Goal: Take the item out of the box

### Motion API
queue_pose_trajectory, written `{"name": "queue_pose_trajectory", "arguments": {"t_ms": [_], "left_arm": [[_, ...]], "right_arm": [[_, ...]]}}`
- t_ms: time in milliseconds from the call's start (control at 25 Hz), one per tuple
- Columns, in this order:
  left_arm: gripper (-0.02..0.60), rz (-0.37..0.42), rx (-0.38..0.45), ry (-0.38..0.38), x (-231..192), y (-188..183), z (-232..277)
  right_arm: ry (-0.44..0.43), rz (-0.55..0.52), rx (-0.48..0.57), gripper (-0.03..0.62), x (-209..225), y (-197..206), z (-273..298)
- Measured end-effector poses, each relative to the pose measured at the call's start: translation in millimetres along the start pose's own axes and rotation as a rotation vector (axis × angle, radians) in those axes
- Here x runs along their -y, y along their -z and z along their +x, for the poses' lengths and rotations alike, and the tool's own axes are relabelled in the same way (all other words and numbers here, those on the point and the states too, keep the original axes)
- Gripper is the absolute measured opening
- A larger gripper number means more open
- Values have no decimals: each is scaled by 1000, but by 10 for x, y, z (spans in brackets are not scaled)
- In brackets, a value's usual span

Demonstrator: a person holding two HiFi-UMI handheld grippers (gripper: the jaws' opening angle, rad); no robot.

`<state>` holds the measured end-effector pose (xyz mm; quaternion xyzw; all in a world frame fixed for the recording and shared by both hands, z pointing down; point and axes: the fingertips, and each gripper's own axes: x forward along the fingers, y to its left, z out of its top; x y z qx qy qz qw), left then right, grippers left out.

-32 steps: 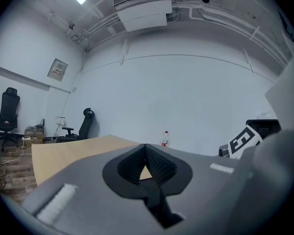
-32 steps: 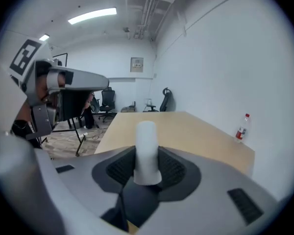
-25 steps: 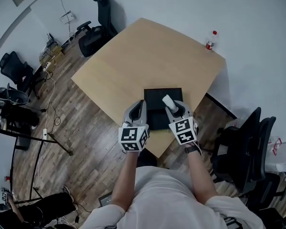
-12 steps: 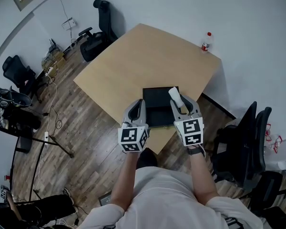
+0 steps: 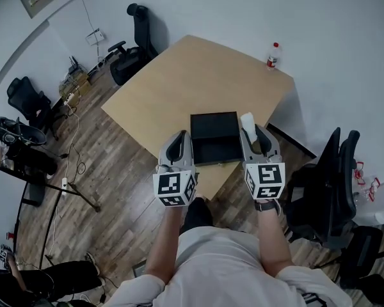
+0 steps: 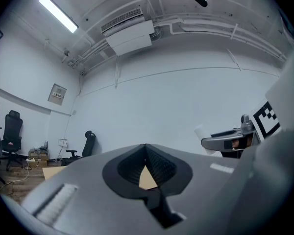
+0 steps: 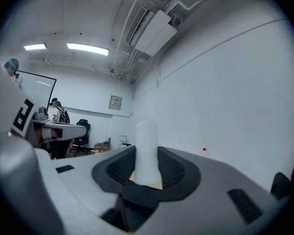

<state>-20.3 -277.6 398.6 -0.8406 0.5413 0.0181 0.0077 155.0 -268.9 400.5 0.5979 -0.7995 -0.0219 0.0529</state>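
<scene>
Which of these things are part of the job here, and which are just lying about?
Job: shallow open black box; white cylinder gripped in the right claw; light wooden table bearing the box.
Lying about: clear plastic bottle with red label on the table's far corner; black office chairs on the floor.

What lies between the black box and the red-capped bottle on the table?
Nothing: that stretch of the wooden table between the black box and the bottle is bare, as the head view shows.
</scene>
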Motion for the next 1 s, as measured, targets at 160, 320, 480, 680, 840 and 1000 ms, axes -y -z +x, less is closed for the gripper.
{"name": "queue_pose_trajectory", "arguments": {"t_ms": [160, 320, 480, 680, 840, 1000], "left_arm": [[8, 19, 1, 6, 124, -1, -152], [8, 18, 3, 5, 206, -4, -297], [8, 20, 2, 15, 350, 32, -375], [8, 49, 8, 43, 571, 50, -442], [9, 52, 6, 49, 669, 81, -458], [9, 56, -1, 54, 716, 126, -429]], "right_arm": [[11, 42, 24, 143, 27, -22, -191], [21, 29, 40, 143, 10, -53, -381], [24, 33, 46, 143, 38, -5, -565], [25, 36, 52, 143, 90, 36, -711], [20, 34, 50, 143, 121, 75, -748], [16, 35, 54, 143, 155, 102, -739]]}}
